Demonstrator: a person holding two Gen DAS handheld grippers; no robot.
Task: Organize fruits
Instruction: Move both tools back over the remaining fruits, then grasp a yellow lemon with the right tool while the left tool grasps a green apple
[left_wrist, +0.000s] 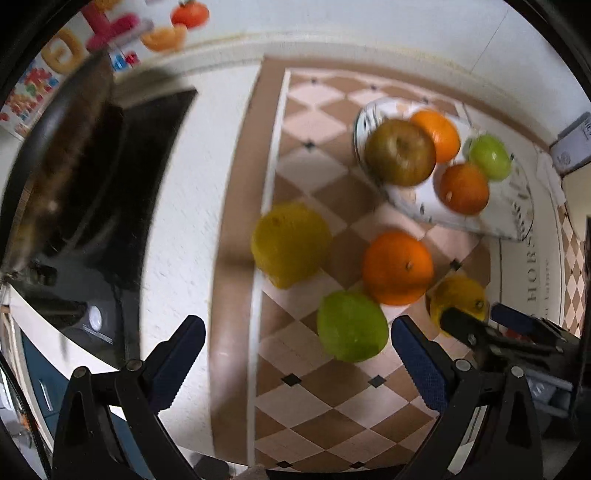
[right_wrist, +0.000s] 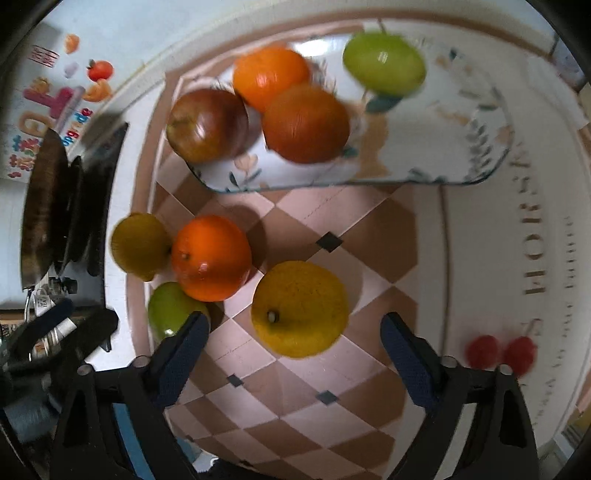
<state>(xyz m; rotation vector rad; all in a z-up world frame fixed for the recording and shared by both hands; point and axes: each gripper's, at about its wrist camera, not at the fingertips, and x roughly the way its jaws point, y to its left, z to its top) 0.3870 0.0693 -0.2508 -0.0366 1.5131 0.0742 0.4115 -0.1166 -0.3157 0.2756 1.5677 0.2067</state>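
A floral tray (left_wrist: 513, 206) (right_wrist: 491, 147) holds a red-green apple (left_wrist: 400, 152) (right_wrist: 207, 124), two oranges (left_wrist: 463, 189) (right_wrist: 306, 123) and a green fruit (left_wrist: 490, 157) (right_wrist: 384, 62). Loose on the checkered cloth lie a yellow fruit (left_wrist: 290, 244) (right_wrist: 140, 245), an orange (left_wrist: 397, 266) (right_wrist: 211, 257), a green fruit (left_wrist: 351, 325) (right_wrist: 170, 309) and another yellow fruit (left_wrist: 458, 295) (right_wrist: 300, 308). My left gripper (left_wrist: 297, 350) is open, just short of the loose green fruit. My right gripper (right_wrist: 295, 341) is open around the near side of the second yellow fruit; it also shows in the left wrist view (left_wrist: 480, 321).
A black stove with a dark pan (left_wrist: 70, 166) (right_wrist: 44, 199) stands at the left. Two red cherries (right_wrist: 500, 350) lie on the white mat at the right. A wall with fruit stickers (left_wrist: 162, 26) is behind.
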